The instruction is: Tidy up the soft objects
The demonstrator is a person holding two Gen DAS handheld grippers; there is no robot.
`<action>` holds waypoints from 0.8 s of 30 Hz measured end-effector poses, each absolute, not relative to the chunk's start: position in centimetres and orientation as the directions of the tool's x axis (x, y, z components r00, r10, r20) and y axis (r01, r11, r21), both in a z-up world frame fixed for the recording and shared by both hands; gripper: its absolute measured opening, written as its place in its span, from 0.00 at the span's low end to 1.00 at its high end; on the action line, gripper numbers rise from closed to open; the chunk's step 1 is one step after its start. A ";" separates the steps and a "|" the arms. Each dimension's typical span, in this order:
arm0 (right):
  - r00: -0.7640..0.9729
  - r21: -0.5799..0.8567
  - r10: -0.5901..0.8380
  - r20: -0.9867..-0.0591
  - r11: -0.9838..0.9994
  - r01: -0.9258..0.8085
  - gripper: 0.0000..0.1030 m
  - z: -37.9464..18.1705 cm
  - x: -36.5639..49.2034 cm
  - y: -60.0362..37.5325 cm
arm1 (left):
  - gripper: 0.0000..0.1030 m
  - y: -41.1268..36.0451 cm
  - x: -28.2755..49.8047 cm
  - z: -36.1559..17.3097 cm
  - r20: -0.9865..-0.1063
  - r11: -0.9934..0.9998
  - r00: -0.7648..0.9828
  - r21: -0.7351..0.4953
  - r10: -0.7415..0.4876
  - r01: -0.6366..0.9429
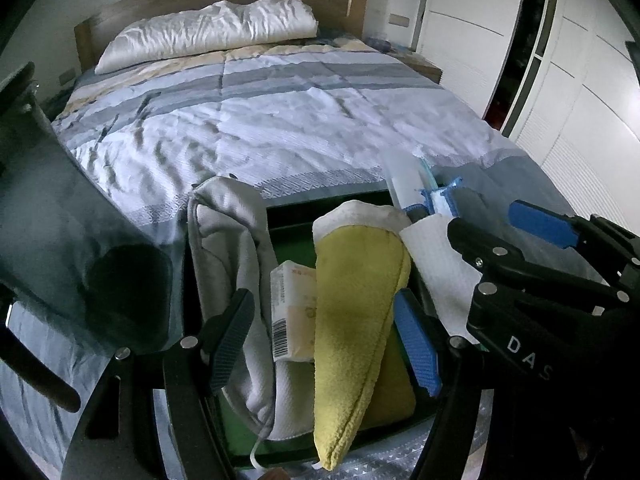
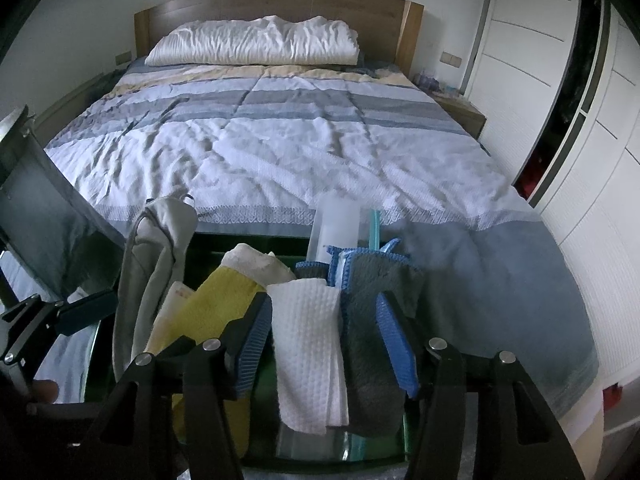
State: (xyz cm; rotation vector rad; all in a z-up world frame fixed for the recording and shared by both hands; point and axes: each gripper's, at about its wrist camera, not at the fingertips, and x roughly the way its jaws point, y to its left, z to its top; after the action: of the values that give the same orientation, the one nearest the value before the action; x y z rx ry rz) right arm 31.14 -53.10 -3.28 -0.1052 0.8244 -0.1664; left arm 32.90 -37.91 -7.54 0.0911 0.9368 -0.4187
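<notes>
A dark green bin point(image 1: 304, 210) stands on the foot of the bed, packed with upright soft things. My left gripper point(image 1: 322, 300) is shut around a bundle of grey cloth point(image 1: 236, 248), tissue pack point(image 1: 292, 308) and yellow towel point(image 1: 352, 300); its pads touch the outer two. My right gripper point(image 2: 322, 300) stands open over a white waffle cloth point(image 2: 308, 344) and a grey microfibre cloth point(image 2: 368, 332). Its left pad is just clear of the white cloth. In the left wrist view the right gripper point(image 1: 484, 218) sits at the bin's right end beside the white waffle cloth point(image 1: 436, 268).
A translucent bottle point(image 2: 336, 224), a teal stick and a blue-edged cloth point(image 2: 356, 260) fill the bin's far right corner. A dark panel point(image 1: 60, 200) rises at the left. The rumpled striped bedspread point(image 2: 280, 148) stretches to a pillow point(image 2: 256, 40). White wardrobe doors point(image 2: 580, 160) line the right.
</notes>
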 end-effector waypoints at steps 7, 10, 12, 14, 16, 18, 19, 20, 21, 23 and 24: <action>0.673 -0.168 -0.197 -0.713 0.980 0.109 0.57 -2.7 30.7 -52.9 | 0.64 -37.4 32.9 -7.1 -0.798 0.930 0.532 -0.092 -0.282 0.355; 0.674 -0.169 -0.200 -0.711 0.979 0.111 0.57 -2.4 30.5 -52.9 | 0.64 -37.2 32.9 -7.0 -0.798 0.934 0.538 -0.087 -0.273 0.346; 0.674 -0.168 -0.200 -0.711 0.979 0.113 0.57 -2.4 30.4 -53.0 | 0.64 -37.1 32.9 -7.0 -0.798 0.936 0.540 -0.083 -0.268 0.342; 0.673 -0.167 -0.201 -0.712 0.979 0.115 0.57 -2.3 30.3 -53.0 | 0.65 -37.0 32.9 -6.9 -0.798 0.938 0.542 -0.079 -0.262 0.337; 0.674 -0.167 -0.202 -0.711 0.979 0.117 0.57 -2.2 30.1 -53.1 | 0.65 -36.9 32.8 -6.9 -0.800 0.940 0.542 -0.078 -0.258 0.332; 0.675 -0.164 -0.200 -0.710 0.979 0.118 0.57 -2.1 29.8 -53.0 | 0.65 -36.8 32.5 -6.8 -0.800 0.940 0.542 -0.078 -0.257 0.331; 0.675 -0.162 -0.199 -0.711 0.980 0.119 0.58 -2.0 29.8 -53.1 | 0.65 -36.7 32.4 -6.7 -0.800 0.941 0.543 -0.077 -0.255 0.329; 0.675 -0.161 -0.199 -0.711 0.980 0.119 0.58 -1.9 29.6 -53.0 | 0.65 -36.6 32.3 -6.6 -0.800 0.942 0.544 -0.076 -0.254 0.328; 0.675 -0.160 -0.198 -0.711 0.980 0.119 0.58 -1.9 29.5 -53.0 | 0.65 -36.5 32.1 -6.6 -0.800 0.942 0.544 -0.074 -0.253 0.328; 0.675 -0.163 -0.200 -0.710 0.979 0.119 0.60 -1.7 29.2 -52.9 | 0.65 -36.3 31.8 -6.4 -0.801 0.942 0.544 -0.072 -0.250 0.328; 0.675 -0.163 -0.202 -0.710 0.979 0.121 0.60 -1.7 29.1 -52.8 | 0.65 -36.3 31.7 -6.3 -0.801 0.943 0.545 -0.070 -0.248 0.327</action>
State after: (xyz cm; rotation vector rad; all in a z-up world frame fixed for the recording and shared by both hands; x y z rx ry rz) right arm 29.10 -52.82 -1.65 -0.1059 0.8106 -0.1819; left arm 31.68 -36.28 -6.31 0.0915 0.9349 -0.3413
